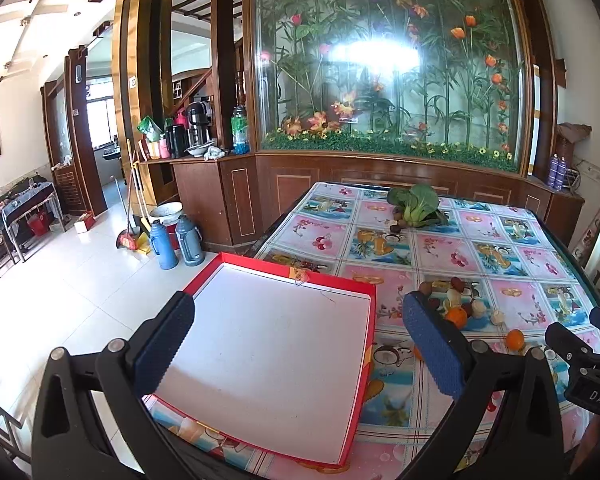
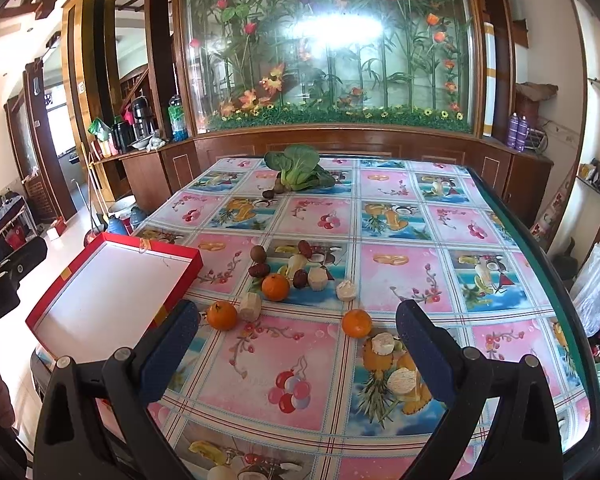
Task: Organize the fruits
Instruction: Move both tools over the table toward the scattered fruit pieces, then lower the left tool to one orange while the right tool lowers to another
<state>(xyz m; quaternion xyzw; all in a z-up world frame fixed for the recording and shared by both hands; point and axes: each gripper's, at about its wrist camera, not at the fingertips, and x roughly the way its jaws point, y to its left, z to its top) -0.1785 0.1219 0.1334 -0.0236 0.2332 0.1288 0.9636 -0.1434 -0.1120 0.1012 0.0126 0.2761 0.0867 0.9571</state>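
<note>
A red box with a white inside [image 1: 260,360] lies at the table's left front corner; it also shows in the right wrist view [image 2: 108,292]. My left gripper [image 1: 296,320] is open and empty above it. Fruits lie mid-table: three oranges [image 2: 275,287] [image 2: 221,315] [image 2: 357,323], dark red dates [image 2: 258,270], a brown round fruit [image 2: 258,254] and several pale cut chunks [image 2: 317,278]. My right gripper [image 2: 298,320] is open and empty, held over the table just in front of the fruits. Some fruits show in the left wrist view [image 1: 456,316].
A green leafy vegetable [image 2: 300,170] with small brown fruits beside it lies at the table's far side. The table [image 2: 380,220] has a flowered cloth. A wooden cabinet with a glass flower display [image 2: 324,60] stands behind. Thermos flasks [image 1: 176,242] stand on the floor at left.
</note>
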